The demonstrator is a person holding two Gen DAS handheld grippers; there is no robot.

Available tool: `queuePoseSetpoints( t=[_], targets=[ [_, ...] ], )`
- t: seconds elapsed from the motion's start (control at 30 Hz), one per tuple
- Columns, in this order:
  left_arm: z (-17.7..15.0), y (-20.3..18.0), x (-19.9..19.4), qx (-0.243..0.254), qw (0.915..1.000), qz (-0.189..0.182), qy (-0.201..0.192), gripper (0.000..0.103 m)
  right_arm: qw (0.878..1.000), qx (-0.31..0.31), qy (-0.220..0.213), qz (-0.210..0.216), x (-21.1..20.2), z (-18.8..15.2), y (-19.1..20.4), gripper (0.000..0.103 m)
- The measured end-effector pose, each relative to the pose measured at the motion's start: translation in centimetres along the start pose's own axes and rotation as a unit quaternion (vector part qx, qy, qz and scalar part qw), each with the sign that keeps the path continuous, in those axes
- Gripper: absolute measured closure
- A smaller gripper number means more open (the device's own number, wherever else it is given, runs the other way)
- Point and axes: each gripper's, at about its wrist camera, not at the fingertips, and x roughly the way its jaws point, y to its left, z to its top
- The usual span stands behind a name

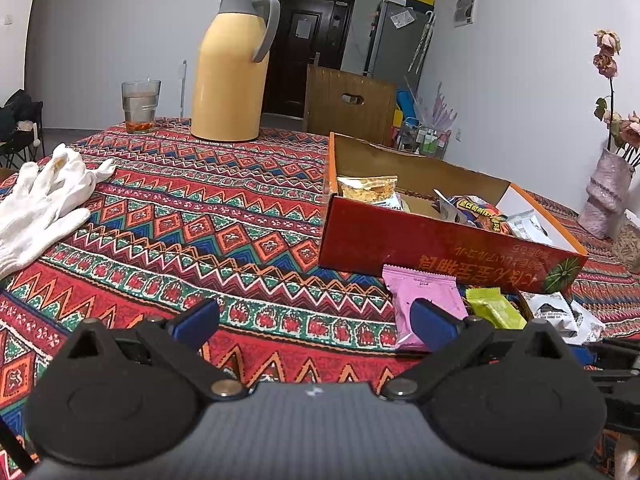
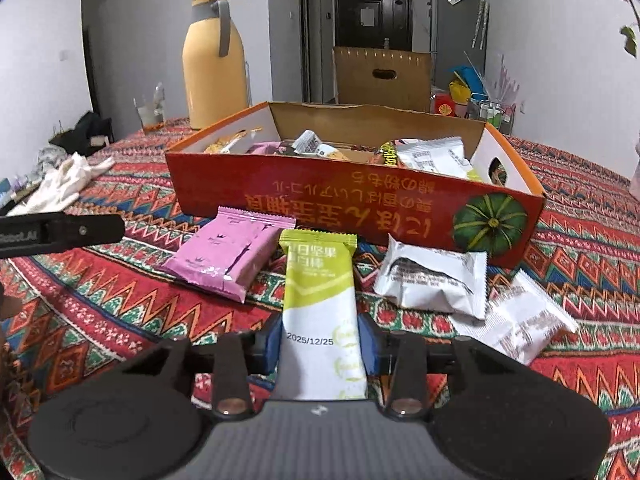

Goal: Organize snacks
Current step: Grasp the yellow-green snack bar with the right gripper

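Note:
A red cardboard box (image 2: 352, 200) (image 1: 440, 248) with several snack packs inside stands on the patterned tablecloth. In front of it lie a pink pack (image 2: 232, 256) (image 1: 420, 300), a green-and-white pack (image 2: 320, 300) (image 1: 496, 308) and two white packs (image 2: 436, 280). My right gripper (image 2: 322, 344) is shut on the near end of the green-and-white pack, its blue pads pressing both sides. My left gripper (image 1: 316, 320) stands open over bare cloth, its right fingertip (image 1: 432, 320) in front of the pink pack.
A yellow thermos jug (image 1: 228, 68) and a glass (image 1: 140, 106) stand at the table's far side. White gloves (image 1: 44, 204) lie at the left. A pink vase (image 1: 608, 200) with dried flowers stands at the right. A wooden chair back (image 2: 382, 76) rises behind the table.

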Motion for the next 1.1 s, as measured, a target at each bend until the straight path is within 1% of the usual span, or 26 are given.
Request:
queuePoseSetpoints(
  t=[0.07, 0.2, 0.3, 0.37, 0.4, 0.43, 0.47, 0.5, 0.53, 0.67, 0.77, 0.9, 1.1],
  targets=[
    [0.0, 0.0, 0.0, 0.0, 1.0, 0.0, 0.0, 0.0, 1.0, -0.008, 0.009, -0.007, 0.6, 0.2, 0.4, 0.063],
    [0.0, -0.1, 0.1, 0.0, 1.0, 0.001, 0.002, 0.0, 1.0, -0.015, 0.011, -0.018, 1.2, 0.6, 0.8, 0.062],
    [0.0, 0.0, 0.1, -0.001, 1.0, 0.002, 0.003, 0.0, 0.999, -0.02, 0.01, -0.032, 1.5, 0.8, 1.1, 0.051],
    [0.0, 0.0, 0.1, -0.002, 1.0, 0.003, 0.003, 0.0, 0.999, -0.016, 0.011, -0.032, 1.6, 0.9, 1.0, 0.05],
    [-0.1, 0.0, 0.1, -0.002, 1.0, 0.004, 0.003, 0.0, 0.999, -0.015, 0.011, -0.031, 1.6, 0.9, 0.9, 0.052],
    [-0.1, 0.0, 0.1, -0.002, 1.0, 0.004, 0.003, 0.0, 0.999, -0.014, 0.01, -0.028, 1.6, 0.8, 0.8, 0.056],
    [-0.1, 0.0, 0.1, -0.002, 1.0, 0.004, 0.003, 0.0, 1.0, -0.012, 0.009, -0.018, 1.5, 0.8, 0.7, 0.063],
    [-0.1, 0.0, 0.1, -0.002, 1.0, 0.004, 0.003, 0.0, 1.0, -0.011, 0.008, -0.009, 1.4, 0.7, 0.7, 0.065],
    [-0.1, 0.0, 0.1, -0.002, 1.0, 0.003, 0.003, 0.0, 1.0, -0.011, 0.007, -0.01, 1.3, 0.7, 0.8, 0.066],
    [-0.1, 0.0, 0.1, -0.002, 1.0, 0.004, 0.003, 0.0, 1.0, -0.006, -0.008, -0.01, 0.6, 0.1, 0.9, 0.067],
    [-0.1, 0.0, 0.1, -0.002, 1.0, 0.004, 0.004, 0.0, 0.999, 0.005, -0.031, -0.012, -0.5, 0.0, 0.5, 0.067],
    [-0.2, -0.1, 0.2, -0.001, 1.0, 0.007, 0.007, 0.0, 0.997, 0.021, -0.065, -0.019, -2.1, 0.1, -0.6, 0.067],
    [-0.2, -0.1, 0.4, 0.0, 0.9999, 0.013, 0.008, 0.0, 0.994, 0.042, -0.094, -0.04, -3.4, 0.4, -2.9, 0.067]
  ],
)
